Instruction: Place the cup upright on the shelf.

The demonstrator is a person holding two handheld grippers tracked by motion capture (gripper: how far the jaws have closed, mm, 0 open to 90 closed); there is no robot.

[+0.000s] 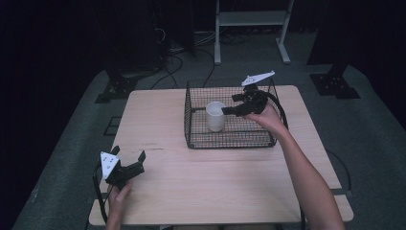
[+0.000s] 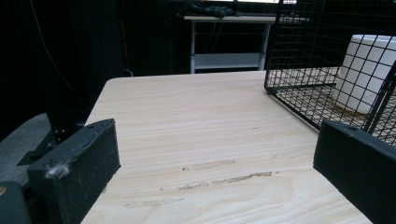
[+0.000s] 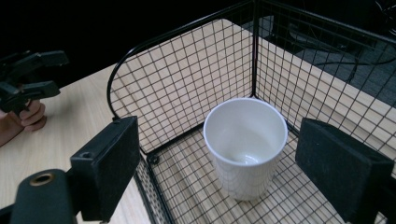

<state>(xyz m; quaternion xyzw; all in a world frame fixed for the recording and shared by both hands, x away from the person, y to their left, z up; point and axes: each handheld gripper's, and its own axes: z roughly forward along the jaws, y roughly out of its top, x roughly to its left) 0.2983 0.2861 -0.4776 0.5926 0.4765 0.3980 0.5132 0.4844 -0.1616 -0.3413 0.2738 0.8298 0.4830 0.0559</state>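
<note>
On the tabletop [image 1: 201, 187], a black wire basket [image 1: 196, 139] placed toward the far right, probably to keep things together. Inside it, near the left wall, a white cup [image 1: 215, 116] standing upright, mouth open and empty. Just beside the cup, over the basket, the right gripper [image 1: 229, 110] with jaws apart and holding nothing; at the near left corner, the left gripper [image 1: 129, 158] also apart and empty, parked well away from the work.

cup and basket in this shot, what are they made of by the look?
Cup: looks like glazed ceramic, white, smooth and thick-rimmed with a soft sheen inside; hard plastic can't be ruled out. Basket: thin metal wire in a square grid on a thicker rod frame, black, probably coated; no bare metal shows.
</note>
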